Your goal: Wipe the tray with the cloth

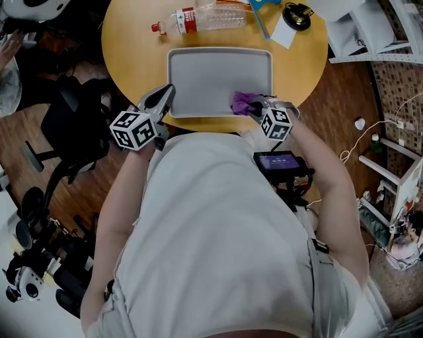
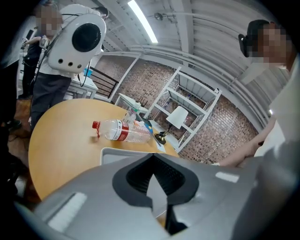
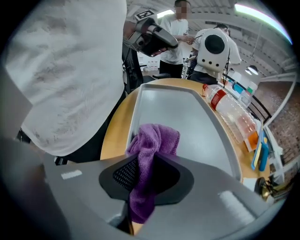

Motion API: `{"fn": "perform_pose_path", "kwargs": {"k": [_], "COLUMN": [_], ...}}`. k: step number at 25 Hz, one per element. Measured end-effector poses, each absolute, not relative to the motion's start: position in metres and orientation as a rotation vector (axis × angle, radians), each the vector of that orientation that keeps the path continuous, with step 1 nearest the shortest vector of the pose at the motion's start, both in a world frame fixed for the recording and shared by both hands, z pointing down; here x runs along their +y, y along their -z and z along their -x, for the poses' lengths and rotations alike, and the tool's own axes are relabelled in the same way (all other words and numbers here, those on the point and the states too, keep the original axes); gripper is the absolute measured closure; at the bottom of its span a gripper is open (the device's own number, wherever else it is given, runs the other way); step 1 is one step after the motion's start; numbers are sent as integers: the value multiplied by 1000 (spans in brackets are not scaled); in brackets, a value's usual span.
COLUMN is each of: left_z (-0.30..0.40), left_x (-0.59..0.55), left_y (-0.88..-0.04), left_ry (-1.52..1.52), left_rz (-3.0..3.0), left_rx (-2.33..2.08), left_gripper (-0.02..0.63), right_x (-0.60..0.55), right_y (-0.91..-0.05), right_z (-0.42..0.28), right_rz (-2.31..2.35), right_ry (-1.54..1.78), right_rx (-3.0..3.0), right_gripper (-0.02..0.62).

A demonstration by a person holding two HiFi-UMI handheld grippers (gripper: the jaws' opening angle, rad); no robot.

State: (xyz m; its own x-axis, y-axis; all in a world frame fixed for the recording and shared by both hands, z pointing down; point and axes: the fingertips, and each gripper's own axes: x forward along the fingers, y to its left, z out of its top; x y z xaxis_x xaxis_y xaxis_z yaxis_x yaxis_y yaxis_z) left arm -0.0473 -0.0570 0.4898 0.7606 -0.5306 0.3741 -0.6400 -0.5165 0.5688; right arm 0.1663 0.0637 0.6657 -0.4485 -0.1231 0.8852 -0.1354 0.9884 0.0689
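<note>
Head view shows the cloth (image 1: 242,102) bunched on the tray (image 1: 211,79) at its near right corner, pinched in the right gripper (image 1: 255,104). Right gripper view confirms the hold: the jaws are closed onto the cloth (image 3: 158,137), a purple fold running down between the pads while the rest spills out ahead onto the tray (image 3: 183,108) floor. The right gripper (image 3: 152,158) points steeply down at that corner.

What the next stroke turns on is where the bare floor lies from the cloth. The tray's long axis runs side to side in front of the person, and nearly all of its floor stretches from the cloth toward its left end and its far edge. So the sweep would likely go leftward along the long axis, and the right hand is the one to make it, since it already has the cloth.

The left gripper (image 1: 166,94) sits by the tray's near left corner, about at the rim. In the left gripper view its jaws are drawn together on nothing, the left gripper (image 2: 153,157) aimed across the tray (image 2: 117,154); whether it touches the rim I cannot tell.

Apart from the cloth the tray holds nothing. A bottle (image 1: 201,18) lies on its side beyond the tray's far edge.
</note>
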Motion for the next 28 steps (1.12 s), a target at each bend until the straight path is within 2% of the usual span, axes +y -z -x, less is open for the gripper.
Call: {"fn": "perform_pose_path", "kwargs": {"k": [4, 10, 16, 17, 18, 28], "left_z": [55, 76, 80, 80, 81, 95], "left_x": [-60, -53, -55, -55, -55, -42], "left_y": [-496, -491, -497, -498, -497, -489], "left_ry": [-196, -187, -189, -188, -188, -172], "left_rz": [-2217, -2191, -2163, -2159, -2155, -2118], "left_rx": [-906, -972, -999, -1004, -1010, -1084], "left_gripper": [606, 606, 606, 606, 606, 606], "right_x": [58, 51, 17, 7, -3, -101], "right_y": [-671, -666, -669, -669, -668, -655], "right_z": [-138, -134, -135, -137, -139, -149], "right_rz": [-113, -39, -32, -53, -74, -214], "right_ry": [-7, 45, 29, 35, 42, 106], "right_rx": [-2078, -2085, -2097, -2094, -2090, -2020], "right_gripper": [531, 524, 463, 468, 505, 515]}}
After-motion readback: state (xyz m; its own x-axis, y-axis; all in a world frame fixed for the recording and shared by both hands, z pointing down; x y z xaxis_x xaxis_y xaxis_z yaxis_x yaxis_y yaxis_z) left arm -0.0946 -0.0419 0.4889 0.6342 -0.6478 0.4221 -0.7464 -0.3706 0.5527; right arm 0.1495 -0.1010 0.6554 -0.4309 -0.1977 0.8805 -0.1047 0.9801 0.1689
